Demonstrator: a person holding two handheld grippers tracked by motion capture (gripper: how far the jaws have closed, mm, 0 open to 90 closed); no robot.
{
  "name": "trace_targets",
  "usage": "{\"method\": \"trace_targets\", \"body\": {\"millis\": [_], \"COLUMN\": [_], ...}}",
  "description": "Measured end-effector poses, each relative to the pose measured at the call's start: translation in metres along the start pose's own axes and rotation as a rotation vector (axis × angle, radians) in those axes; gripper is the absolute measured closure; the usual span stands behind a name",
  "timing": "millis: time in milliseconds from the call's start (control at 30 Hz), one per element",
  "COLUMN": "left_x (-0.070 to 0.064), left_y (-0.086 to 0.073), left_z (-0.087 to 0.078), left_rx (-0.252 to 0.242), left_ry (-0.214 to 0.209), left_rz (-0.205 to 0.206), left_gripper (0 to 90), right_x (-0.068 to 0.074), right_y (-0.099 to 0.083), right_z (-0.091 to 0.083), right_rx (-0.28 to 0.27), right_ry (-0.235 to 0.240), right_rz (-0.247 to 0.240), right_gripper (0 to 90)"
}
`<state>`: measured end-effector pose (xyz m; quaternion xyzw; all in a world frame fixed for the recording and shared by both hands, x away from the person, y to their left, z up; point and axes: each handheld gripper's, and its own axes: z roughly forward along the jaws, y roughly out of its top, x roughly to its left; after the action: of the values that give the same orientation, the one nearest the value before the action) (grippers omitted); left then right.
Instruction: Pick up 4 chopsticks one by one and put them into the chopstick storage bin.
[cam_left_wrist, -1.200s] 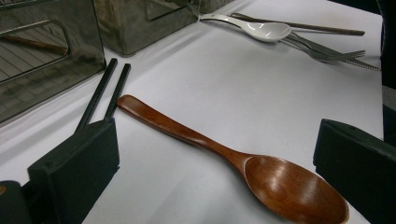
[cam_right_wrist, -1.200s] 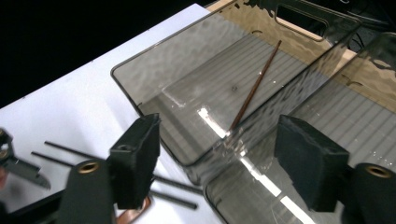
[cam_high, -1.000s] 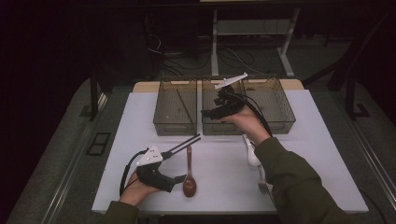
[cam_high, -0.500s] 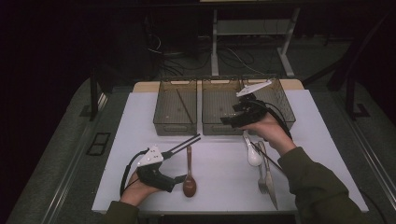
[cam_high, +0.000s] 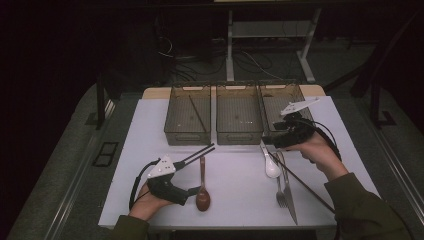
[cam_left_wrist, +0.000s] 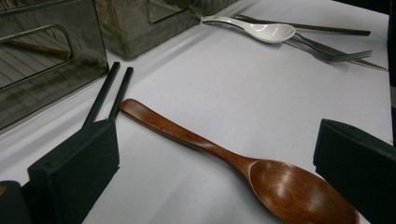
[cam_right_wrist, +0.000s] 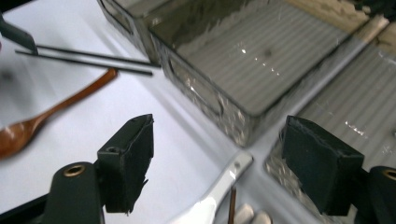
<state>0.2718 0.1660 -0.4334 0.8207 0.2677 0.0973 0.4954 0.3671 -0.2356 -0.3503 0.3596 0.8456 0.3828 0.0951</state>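
A brown wooden spoon (cam_high: 202, 182) lies near the table's front edge. Its bowl (cam_left_wrist: 289, 191) sits between the wide-apart jaws of my left gripper (cam_high: 194, 193), which is open and low over the white mat. Two black chopsticks (cam_left_wrist: 109, 91) lie side by side just beyond the left jaw, pointing at the left tray (cam_high: 187, 134). My right gripper (cam_high: 267, 138) hovers open and empty above the front wall of the middle tray (cam_right_wrist: 201, 93). Below it lies a white ceramic spoon (cam_high: 270, 165).
Three smoked clear trays stand in a row at the back; the left one holds a thin brown stick (cam_high: 198, 114). A fork (cam_high: 281, 187), a knife (cam_high: 290, 197) and a brown chopstick (cam_high: 306, 184) lie right of the white spoon. The mat's edges (cam_high: 125, 200) are close.
My right gripper has travelled from over the middle tray to the right and toward the person, staying open. The left gripper and the wooden spoon have not moved.
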Motion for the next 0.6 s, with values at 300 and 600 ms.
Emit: {"method": "trace_targets", "body": {"millis": [300,600], "left_x": [0.000,-0.001], "left_y": [0.000,0.000], "left_z": [0.000,0.000], "left_rx": [0.005,0.005], "left_ry": [0.001,0.002], "left_rz": [0.000,0.001], "left_gripper": [0.0,0.0], "right_x": [-0.003,-0.008], "right_y": [-0.034,-0.062], "right_z": [-0.014,-0.027], "right_rx": [0.032,0.056], "right_ry": [-0.014,-0.019], "right_rz": [-0.001,0.037], "right_gripper": [24.9,25.1]}}
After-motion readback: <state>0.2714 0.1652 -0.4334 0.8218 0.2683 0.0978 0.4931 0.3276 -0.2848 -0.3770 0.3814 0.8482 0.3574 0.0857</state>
